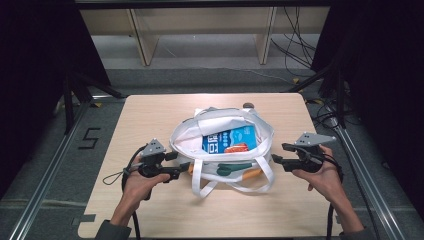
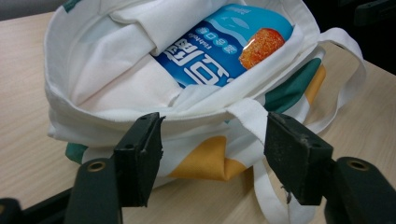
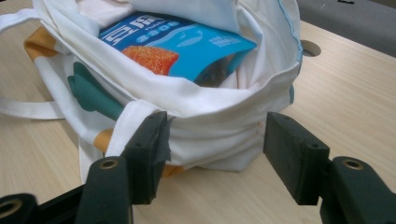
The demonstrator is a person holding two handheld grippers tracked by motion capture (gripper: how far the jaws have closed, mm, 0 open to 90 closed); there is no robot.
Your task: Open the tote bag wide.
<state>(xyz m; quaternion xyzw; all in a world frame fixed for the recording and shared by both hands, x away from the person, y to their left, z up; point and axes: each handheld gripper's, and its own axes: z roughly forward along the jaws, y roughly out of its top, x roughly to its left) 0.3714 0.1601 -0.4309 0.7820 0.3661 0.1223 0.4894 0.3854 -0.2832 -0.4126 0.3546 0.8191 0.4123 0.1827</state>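
A white cloth tote bag sits open at the middle of a pale wood-grain table, with a grey floor and cables beyond.

The left gripper and right gripper flank the soft, creased bag, jaws spread and holding nothing. Both gripper views show a glossy blue snack packet inside and green and yellow print on the bag's side; the right gripper view adds what may be a round hole in the tabletop.
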